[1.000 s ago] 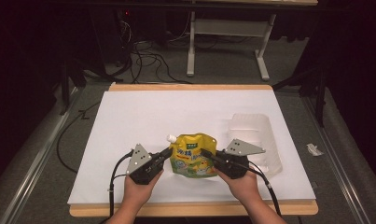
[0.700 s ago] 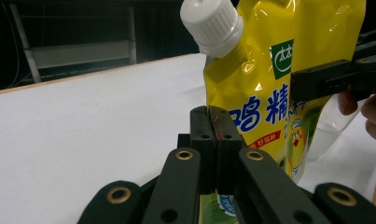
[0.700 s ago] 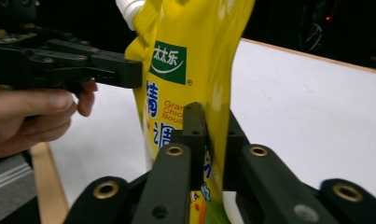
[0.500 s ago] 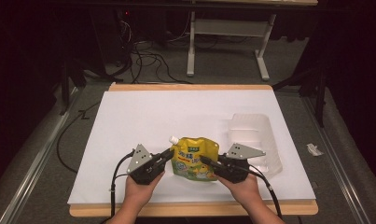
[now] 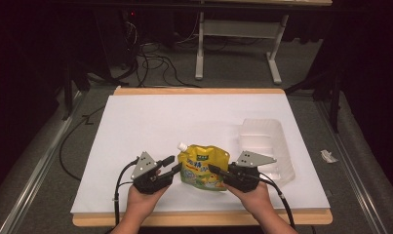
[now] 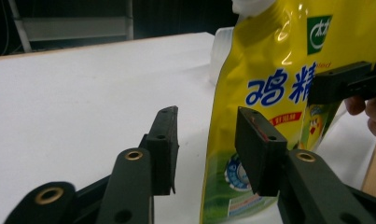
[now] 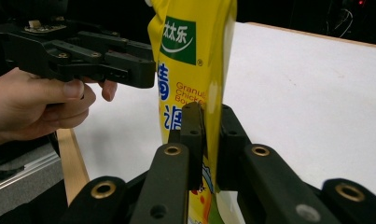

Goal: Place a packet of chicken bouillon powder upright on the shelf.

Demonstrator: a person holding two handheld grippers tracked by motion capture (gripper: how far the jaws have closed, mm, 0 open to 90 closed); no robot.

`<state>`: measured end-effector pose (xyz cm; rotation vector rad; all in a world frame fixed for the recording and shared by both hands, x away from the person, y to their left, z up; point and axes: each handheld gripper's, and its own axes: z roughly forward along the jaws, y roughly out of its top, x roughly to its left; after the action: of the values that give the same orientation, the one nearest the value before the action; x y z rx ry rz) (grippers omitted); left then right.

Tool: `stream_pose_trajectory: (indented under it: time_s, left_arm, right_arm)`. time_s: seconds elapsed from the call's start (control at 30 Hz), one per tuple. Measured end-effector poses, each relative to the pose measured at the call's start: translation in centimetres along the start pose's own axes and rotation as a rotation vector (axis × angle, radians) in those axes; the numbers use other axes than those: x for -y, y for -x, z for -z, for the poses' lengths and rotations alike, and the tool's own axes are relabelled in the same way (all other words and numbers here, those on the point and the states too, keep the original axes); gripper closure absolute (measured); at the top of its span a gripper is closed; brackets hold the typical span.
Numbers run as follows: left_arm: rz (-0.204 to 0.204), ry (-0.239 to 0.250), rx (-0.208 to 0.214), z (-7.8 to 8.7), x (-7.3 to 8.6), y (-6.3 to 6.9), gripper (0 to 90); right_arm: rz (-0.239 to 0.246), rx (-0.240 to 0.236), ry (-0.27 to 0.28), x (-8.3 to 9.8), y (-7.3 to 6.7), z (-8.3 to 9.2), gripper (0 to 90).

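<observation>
- Pouch (image 5: 204, 167): a yellow stand-up bag with a white spout at its top left corner and a green logo, upright on the white sheet of the table (image 5: 184, 122), near the front edge, between the two hands.
- Right tongs (image 5: 216, 170): pinched on the pouch's right edge; in the right gripper view the two black jaws press the yellow film flat between them (the seam runs straight up out of the grip).
- Left tongs (image 5: 170, 165): jaws have just been opening and now stand part-way apart. In the left gripper view the pouch's left edge sits in the gap, close by the right-hand jaw, while the other jaw stands clear of it; the pads do not press it.
- Clear plastic tray (image 5: 267, 146): lies on the sheet behind and to the right of the pouch, just beyond the right hand (image 5: 250, 195).
- Left hand (image 5: 143, 200): comes in from the bottom edge, beside the pouch.
</observation>
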<state>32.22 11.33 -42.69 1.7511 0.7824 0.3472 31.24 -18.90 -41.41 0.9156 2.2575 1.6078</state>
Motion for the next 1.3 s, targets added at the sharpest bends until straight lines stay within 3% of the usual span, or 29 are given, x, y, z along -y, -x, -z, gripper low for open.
stream_pose_trajectory:
  time_s: [0.3, 0.67, 1.1, 1.3]
  left_arm:
    - [-0.025, -0.026, -0.032, 1.2, 0.6, -0.6, 53.0]
    - [-0.017, 0.0, -0.074, 1.8, 0.7, -1.3, 48.3]
    - [-0.032, 0.006, -0.099, 1.8, 0.8, -1.4, 44.5]
    - [-0.061, -0.03, -0.12, 1.6, 0.9, -1.4, 41.7]
  right_arm:
    - [0.025, -0.012, -0.006, 0.1, -0.2, -0.2, 90.0]
    - [0.061, -0.028, 0.006, -0.2, -0.6, 0.0, 90.0]
    - [0.086, -0.043, 0.061, -1.5, -0.5, 1.9, 90.0]
    - [0.109, -0.036, 0.092, -2.3, -0.4, 3.2, 90.0]
